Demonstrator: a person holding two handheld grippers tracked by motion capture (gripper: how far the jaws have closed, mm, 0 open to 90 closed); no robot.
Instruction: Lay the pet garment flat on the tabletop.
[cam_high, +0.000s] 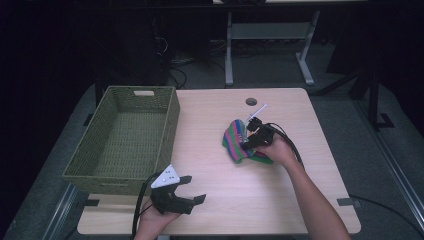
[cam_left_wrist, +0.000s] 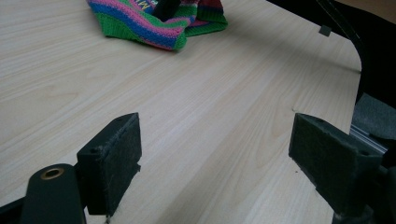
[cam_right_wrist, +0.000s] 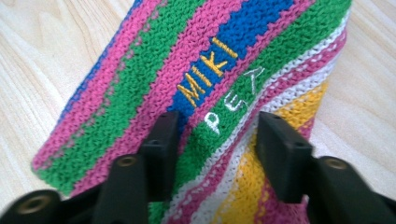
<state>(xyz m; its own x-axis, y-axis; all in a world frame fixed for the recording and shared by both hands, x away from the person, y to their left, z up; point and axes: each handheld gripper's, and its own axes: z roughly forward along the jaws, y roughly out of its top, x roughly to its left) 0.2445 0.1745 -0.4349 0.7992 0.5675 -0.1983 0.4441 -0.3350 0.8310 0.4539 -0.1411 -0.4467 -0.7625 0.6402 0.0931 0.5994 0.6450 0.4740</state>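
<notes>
A striped knitted piece (cam_high: 235, 142) in pink, green, blue, yellow and white lies crumpled right of the table's centre. It carries stitched letters (cam_right_wrist: 210, 74). My right gripper (cam_high: 248, 141) rests on it from the right. In the right gripper view the cloth (cam_right_wrist: 140, 79) runs between the half-spread jaws of that gripper (cam_right_wrist: 219, 140), and its stripes pass straight through, not pinched. My left gripper (cam_high: 195, 188) hovers near the table's front edge, open, with only bare wood between its pads (cam_left_wrist: 215, 149). The left gripper view shows the knitted piece (cam_left_wrist: 140, 21) far off at the top.
A green woven basket (cam_high: 171, 120) stands at the table's left, reaching over the edge. A round cable hole (cam_high: 251, 101) and a small white stick-like thing (cam_high: 260, 110) lie behind the cloth. Desk legs and cables fill the dark floor beyond.
</notes>
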